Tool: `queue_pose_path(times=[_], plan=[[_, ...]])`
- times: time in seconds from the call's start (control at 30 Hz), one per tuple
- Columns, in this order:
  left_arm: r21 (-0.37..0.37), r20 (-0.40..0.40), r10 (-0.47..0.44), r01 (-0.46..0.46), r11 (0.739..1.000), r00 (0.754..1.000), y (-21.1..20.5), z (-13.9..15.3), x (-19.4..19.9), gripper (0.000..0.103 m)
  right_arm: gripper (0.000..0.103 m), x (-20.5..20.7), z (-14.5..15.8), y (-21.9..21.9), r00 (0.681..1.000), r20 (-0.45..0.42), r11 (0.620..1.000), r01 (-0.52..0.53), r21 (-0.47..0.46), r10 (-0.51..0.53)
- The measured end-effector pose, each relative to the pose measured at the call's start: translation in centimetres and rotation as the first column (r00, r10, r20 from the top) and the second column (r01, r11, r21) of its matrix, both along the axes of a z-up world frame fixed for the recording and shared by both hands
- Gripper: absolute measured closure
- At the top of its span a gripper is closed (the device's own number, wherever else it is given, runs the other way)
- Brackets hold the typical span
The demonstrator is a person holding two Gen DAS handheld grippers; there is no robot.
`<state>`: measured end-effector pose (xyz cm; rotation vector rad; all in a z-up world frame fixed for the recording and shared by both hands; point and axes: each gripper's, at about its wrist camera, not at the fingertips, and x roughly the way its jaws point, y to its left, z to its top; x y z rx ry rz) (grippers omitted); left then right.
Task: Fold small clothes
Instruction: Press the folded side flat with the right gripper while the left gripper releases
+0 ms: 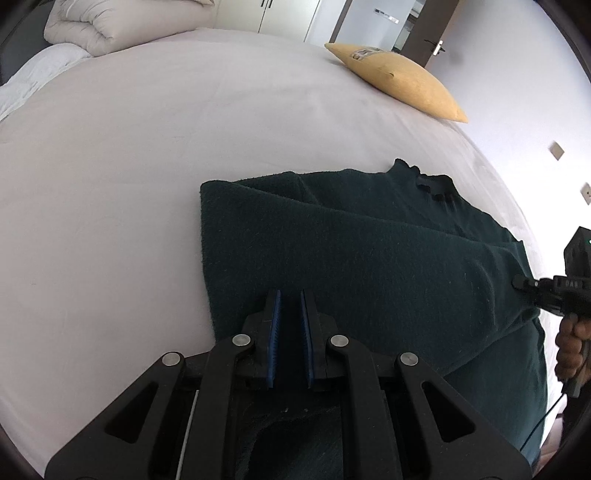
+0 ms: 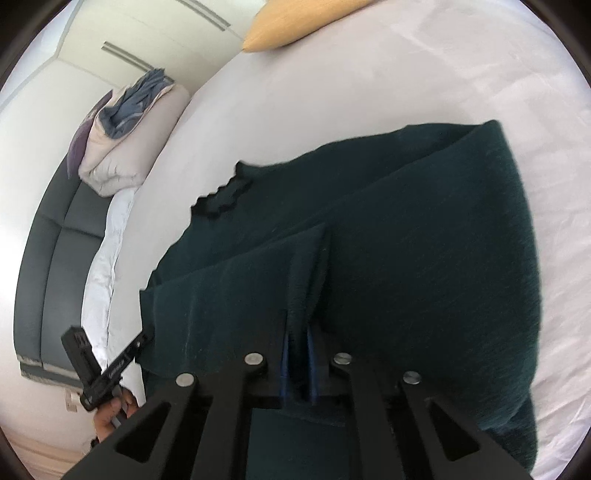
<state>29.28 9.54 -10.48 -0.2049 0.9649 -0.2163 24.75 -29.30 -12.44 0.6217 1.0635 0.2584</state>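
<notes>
between the blue pads of our left gripper (image 1: 290, 314) sits a pinch of dark green sweater (image 1: 351, 251), and the jaws are nearly closed on its near edge. our right gripper (image 2: 298, 354) is likewise clamped on a raised ridge of the same fabric, which bunches up between its fingers. in the left view that right gripper shows off to the side, at the sweater's far hem, with the person's hand (image 1: 570, 347) around its handle.

just beyond both sets of tongs the sweater lies spread on the bed (image 1: 147, 184). one side already looks folded in, a long flap lying diagonally across the body, and the scalloped collar (image 1: 432, 182) sits at the far end from the left tongs. we judge the fold to be partway: the side is turned over, but the length still has to be halved and the bundle smoothed.

farther out, the pale sheet is flat and mostly bare. a yellow cushion (image 1: 399, 79) rests well past the sweater, a rolled duvet (image 1: 110, 26) sits at the far corner, and behind them stand pale wardrobe doors (image 1: 288, 14).
</notes>
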Motion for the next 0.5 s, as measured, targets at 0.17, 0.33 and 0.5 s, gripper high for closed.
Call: queue_pose_path(times=[0.17,0.33,0.5], plan=[[-0.005,0.007,-0.023,0.023,1.0,1.0,0.5,-0.2,0.0,0.093,0.095,-0.3,-0.7,-0.6,1.0,-0.017,0.999,0.019,0.032,-0.019],[-0.095,-0.01,0.034,-0.035,0.995,0.999,3.2,0.5,-0.3,0.092,0.095,-1.1,-0.1,-0.5,0.999,-0.027,0.999,0.037,0.039,-0.036],[-0.059,0.063,-0.006,0.01,0.998,0.998,2.3,2.2,-1.2,0.092,0.095,-1.6,-0.4,-0.2,0.999,-0.038,0.999,0.036,0.023,-0.035]])
